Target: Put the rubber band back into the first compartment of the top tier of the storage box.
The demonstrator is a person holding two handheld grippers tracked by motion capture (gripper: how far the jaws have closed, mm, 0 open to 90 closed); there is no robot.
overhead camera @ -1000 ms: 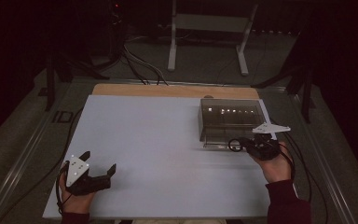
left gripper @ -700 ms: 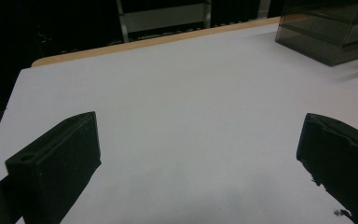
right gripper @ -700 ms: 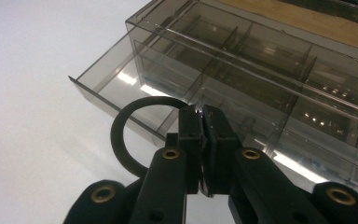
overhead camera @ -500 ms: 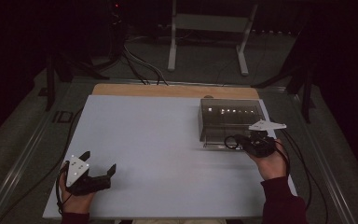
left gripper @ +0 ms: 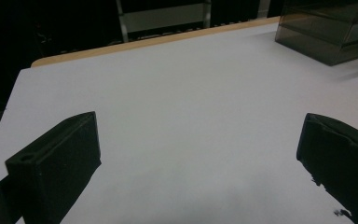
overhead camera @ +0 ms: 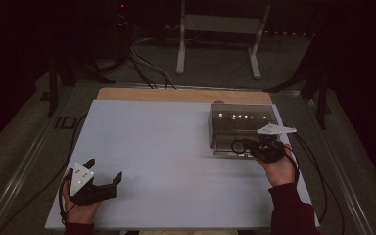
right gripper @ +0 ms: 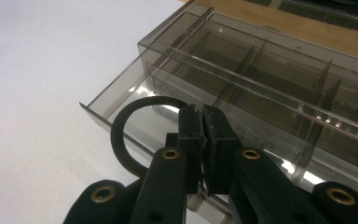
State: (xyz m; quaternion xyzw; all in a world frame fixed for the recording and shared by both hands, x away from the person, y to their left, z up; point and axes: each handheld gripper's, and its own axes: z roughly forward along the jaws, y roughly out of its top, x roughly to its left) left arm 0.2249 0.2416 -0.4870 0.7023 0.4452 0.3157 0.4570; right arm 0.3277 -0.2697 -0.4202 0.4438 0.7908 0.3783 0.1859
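- Table [overhead camera: 176,147]: white top, matte; a strip of bare wood [overhead camera: 176,94] shows along the far edge
- Box [overhead camera: 242,128]: smoky clear plastic, with dividers inside; stands on the far right part of the top, near the wood strip; a drawer-like tray juts from its near side
- Left gripper [overhead camera: 103,183]: rests on the near left corner of the top, held by a hand; well apart from the box
- Middle of the top: plain white, seen also in the left gripper view [left gripper: 177,116]
- Floor [overhead camera: 215,63]: dark; cables and a pale metal stand [overhead camera: 220,29] beyond the far edge
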